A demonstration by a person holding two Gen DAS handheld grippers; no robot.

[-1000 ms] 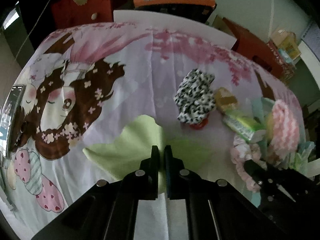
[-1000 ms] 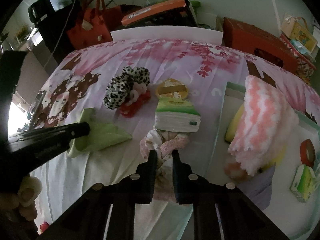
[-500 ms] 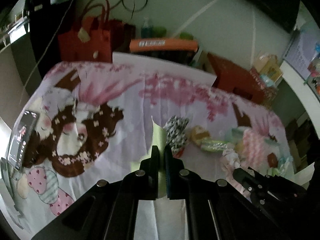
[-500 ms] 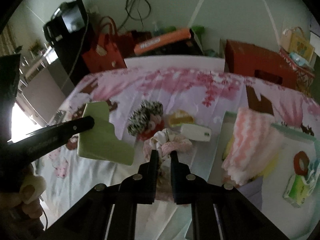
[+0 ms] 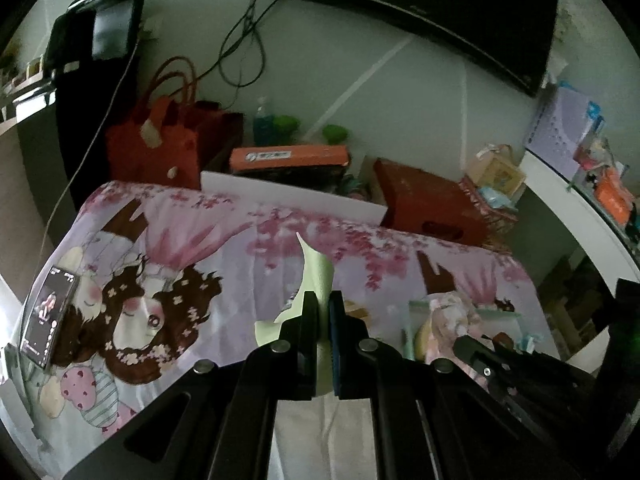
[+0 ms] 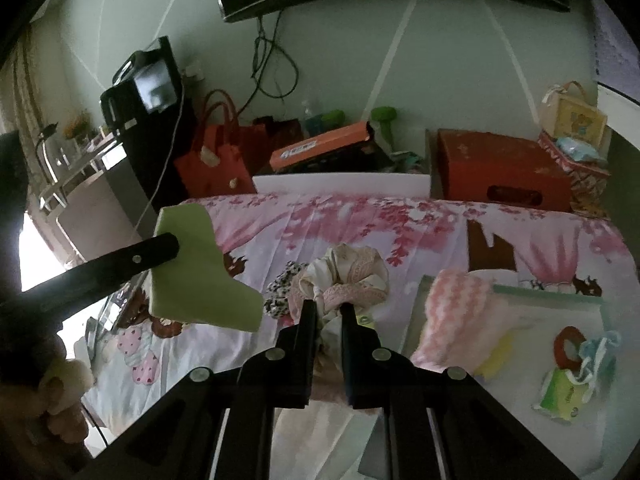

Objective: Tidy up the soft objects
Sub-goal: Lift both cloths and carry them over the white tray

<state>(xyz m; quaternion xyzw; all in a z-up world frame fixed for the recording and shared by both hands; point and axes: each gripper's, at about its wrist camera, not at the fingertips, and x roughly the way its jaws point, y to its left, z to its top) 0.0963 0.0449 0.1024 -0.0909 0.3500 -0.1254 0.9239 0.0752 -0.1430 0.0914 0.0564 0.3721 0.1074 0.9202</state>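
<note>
Scrunchie (image 6: pixel 344 280) clamped in my right tongs (image 6: pixel 328 312), green cloth (image 5: pixel 316 276) pinched in my left tongs (image 5: pixel 322 300). Risk: thin cloth slips, scrunchie snags near tray (image 6: pixel 560 300).

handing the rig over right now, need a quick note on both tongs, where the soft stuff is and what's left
Left tongs: shut on the green cloth, held above the bed.
Right tongs: shut on the pink scrunchie, also held above the bed.
Tray, on the right: already holds the pink knit cloth and some small items.
Spotted scrunchie: on the bedsheet.
Left to do: probably set down both held pieces, then collect the spotted one.
</note>
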